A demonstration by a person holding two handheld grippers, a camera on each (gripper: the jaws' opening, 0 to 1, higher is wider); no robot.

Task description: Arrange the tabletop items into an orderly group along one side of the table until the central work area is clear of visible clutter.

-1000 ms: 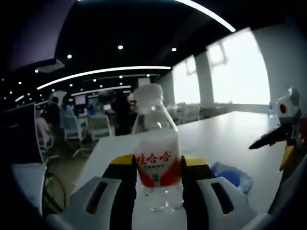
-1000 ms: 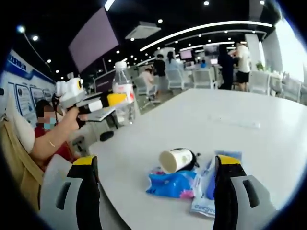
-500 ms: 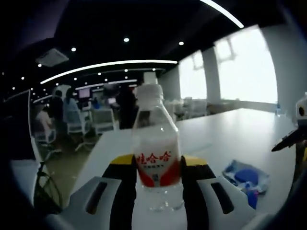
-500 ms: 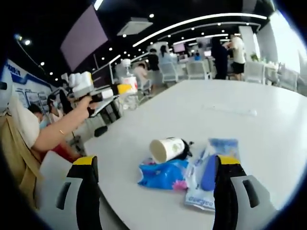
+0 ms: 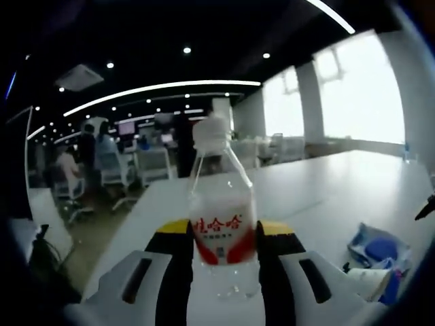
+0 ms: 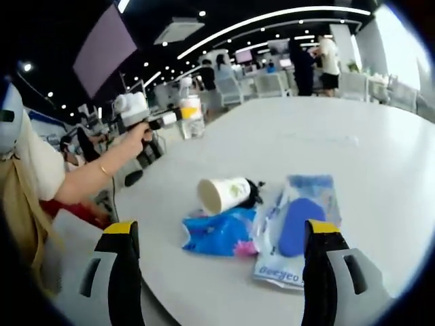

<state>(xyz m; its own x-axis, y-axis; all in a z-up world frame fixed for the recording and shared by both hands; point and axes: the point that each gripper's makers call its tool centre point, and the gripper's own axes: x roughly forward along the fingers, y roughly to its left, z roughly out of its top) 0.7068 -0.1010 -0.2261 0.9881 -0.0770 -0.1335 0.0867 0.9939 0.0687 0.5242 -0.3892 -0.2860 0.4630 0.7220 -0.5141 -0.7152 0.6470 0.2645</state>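
**Bottle in left claw, clutter before right claw**

The bottle (image 5: 223, 210) stands upright between the jaws of the left claw (image 5: 224, 248), which is clenched on its red-and-white label. In the right gripper view the same bottle (image 6: 191, 109) appears small at the far left edge of the worktop (image 6: 380, 170), held there by the left claw (image 6: 178, 119) in a hand (image 6: 138, 136).

The right claw (image 6: 221, 234) is released, jaws spread wide, with three items lying between them on the worktop: a paper cup (image 6: 223, 194) on its side, mouth toward the camera; a crumpled blue pack (image 6: 216, 233) touching it below; and a flat blue-printed pouch (image 6: 297, 227) just beside both. In the left gripper view the cup (image 5: 369, 280) and pouch (image 5: 376, 247) show at lower right.

The worktop is white and smooth. Beyond it lies an open office with chairs (image 6: 272, 85), standing people (image 6: 329, 56), curved ceiling light strips (image 5: 163, 92) and bright windows (image 5: 353, 95).
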